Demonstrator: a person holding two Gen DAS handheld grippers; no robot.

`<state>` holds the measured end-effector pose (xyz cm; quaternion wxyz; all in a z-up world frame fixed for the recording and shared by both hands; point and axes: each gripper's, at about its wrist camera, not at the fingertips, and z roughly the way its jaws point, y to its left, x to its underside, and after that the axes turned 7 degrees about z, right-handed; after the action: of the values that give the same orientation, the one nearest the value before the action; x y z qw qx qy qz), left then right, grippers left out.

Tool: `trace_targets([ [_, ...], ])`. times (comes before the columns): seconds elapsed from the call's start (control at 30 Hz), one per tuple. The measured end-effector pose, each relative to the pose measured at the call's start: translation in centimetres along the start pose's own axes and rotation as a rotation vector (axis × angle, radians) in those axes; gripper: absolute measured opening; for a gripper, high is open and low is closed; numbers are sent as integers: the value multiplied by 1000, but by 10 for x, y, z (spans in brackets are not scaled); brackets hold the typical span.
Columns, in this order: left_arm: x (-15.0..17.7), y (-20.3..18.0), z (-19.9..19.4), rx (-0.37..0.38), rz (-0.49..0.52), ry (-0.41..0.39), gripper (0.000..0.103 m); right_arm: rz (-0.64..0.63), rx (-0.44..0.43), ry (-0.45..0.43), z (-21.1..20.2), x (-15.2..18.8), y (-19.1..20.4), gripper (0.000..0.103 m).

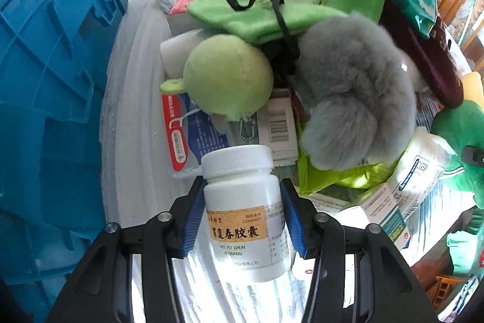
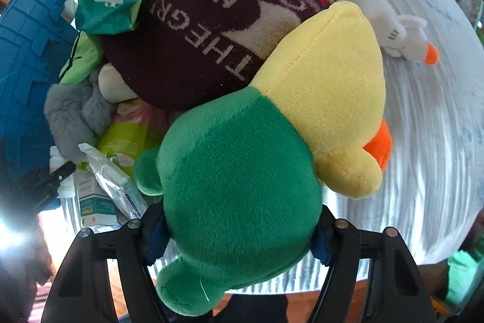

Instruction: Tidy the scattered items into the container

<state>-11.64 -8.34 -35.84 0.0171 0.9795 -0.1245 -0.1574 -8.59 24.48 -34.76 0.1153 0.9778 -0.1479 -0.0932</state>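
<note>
Left tool (image 1: 242, 217): blue pads clamped on either side of a white pill bottle (image 1: 246, 214), gripping the body just below the cap. The bottle's long axis runs forward along the fingers, cap pointing away from the camera, label facing up.

Right tool (image 2: 239, 241): closed around the lower body of a green-and-yellow plush toy (image 2: 257, 159), pads largely hidden by the fabric. The plush bulges well past the fingers, its yellow part toward the far right.

Blue crate (image 1: 51, 80): the container, I judge. It fills the left of the left wrist view, hard against the left edge of the table (image 1: 133, 99), which has a pale striped cover. In the right wrist view the crate (image 2: 27, 65) lies far left, beyond the pile.

Pile at the table's middle: grey fur piece (image 1: 348, 99), round green plush (image 1: 230, 77), green cloth pouch (image 1: 272, 5), dark knit hat (image 2: 193, 29), assorted boxes.

Key relation: crate lies left of both tools, and the left hand is much nearer. Likely bottle goes first, swung leftward over the crate wall; the plush has to cross the pile.
</note>
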Motion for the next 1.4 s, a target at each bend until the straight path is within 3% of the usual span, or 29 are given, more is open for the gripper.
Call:
trace_targets([
  [0.33,-1,-21,-21,-16,30,-27,48,43,-23,-62,-43,11,-21,72],
  [0.47,-13,-18,-28,-16,29,-57,48,52,-22,-95,-57,-4,-30,73],
  [0.83,-43,-34,-99,-9,8,-199,48,44,-78,-223,-142,-7,-21,73],
  [1.0,-54,-35,-116,-12,7,-244,48,19,-63,-288,-161,-20,-8,74],
  [1.4,-66,-32,-147,-19,-8,-303,48,54,-57,-334,-190,-26,-28,74],
])
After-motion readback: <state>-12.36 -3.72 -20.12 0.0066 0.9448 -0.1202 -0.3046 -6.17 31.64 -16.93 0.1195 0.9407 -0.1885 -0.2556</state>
